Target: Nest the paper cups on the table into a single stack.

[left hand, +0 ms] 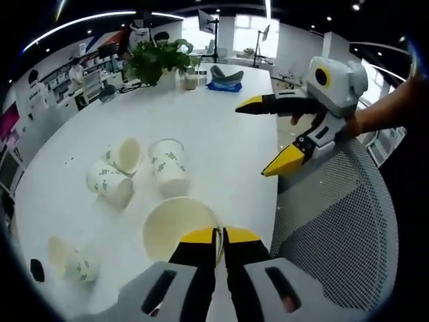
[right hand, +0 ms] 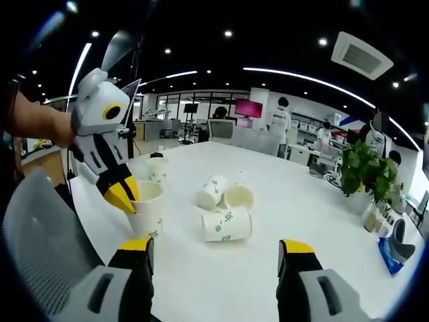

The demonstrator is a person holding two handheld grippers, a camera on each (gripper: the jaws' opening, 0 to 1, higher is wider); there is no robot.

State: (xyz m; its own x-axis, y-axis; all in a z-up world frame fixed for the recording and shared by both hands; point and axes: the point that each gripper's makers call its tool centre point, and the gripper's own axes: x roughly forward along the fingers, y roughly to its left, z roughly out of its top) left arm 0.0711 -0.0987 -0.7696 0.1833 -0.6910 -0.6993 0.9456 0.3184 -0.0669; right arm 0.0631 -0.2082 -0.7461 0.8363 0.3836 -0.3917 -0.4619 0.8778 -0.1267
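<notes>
On the white tabletop (left hand: 221,127), the nesting has barely begun. In the left gripper view, going left to right, one small cup (left hand: 79,267) lies on its side near the edge, then a pair of tipped cups (left hand: 115,173) touching each other, then another tipped cup (left hand: 167,166) just beside them. Nearest, an upright cup (left hand: 179,227) is pinched at its rim by the left gripper (left hand: 220,236), whose jaws are closed on the rim. At far right the right gripper (left hand: 275,134) hangs above the table edge with jaws spread and nothing between them.

In the right gripper view the held cup (right hand: 149,208) seems to sit on another cup, so one nest may be made; I cannot tell for sure. To its right three cups (right hand: 224,208) lie loose, still to be gathered, and a further cup (right hand: 158,168) stands behind.

A mesh chair (left hand: 335,215) sits against the table edge under the hands. A plant (left hand: 157,59) and a blue item (left hand: 224,85) stand at the far end, well apart from the cups.
</notes>
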